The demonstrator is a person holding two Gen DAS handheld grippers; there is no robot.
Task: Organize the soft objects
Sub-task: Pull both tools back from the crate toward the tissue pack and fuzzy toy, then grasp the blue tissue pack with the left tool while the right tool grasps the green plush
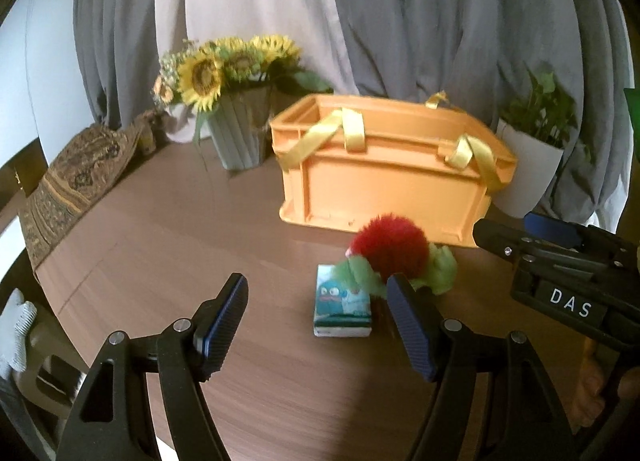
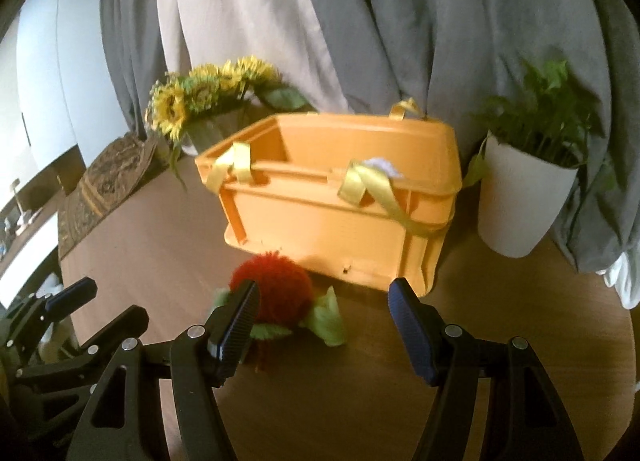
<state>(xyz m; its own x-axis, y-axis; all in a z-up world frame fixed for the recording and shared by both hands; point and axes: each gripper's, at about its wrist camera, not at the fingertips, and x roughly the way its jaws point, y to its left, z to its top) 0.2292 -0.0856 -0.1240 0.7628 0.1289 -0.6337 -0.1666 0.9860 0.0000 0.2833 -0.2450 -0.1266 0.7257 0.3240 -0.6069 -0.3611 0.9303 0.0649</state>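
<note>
A fluffy red ball toy with green leaves (image 1: 390, 247) lies on the brown table (image 1: 180, 221), just in front of an orange crate (image 1: 384, 181) with yellow ribbon handles. A small square pack with a blue cartoon figure (image 1: 343, 307) lies beside the toy, nearer to me. My left gripper (image 1: 316, 279) hangs open above the pack, with nothing between its pads. My right gripper (image 2: 323, 285) is open over the red toy (image 2: 276, 285), its left finger in front of the toy, not pressing it. Something white (image 2: 384, 165) shows inside the crate (image 2: 340, 213).
Sunflowers in a grey vase (image 1: 240, 133) stand left of the crate and a white plant pot (image 2: 520, 205) stands to its right. A patterned cloth (image 1: 76, 177) covers the table's left edge. Grey and pale curtains hang behind. Each gripper shows at the edge of the other's view.
</note>
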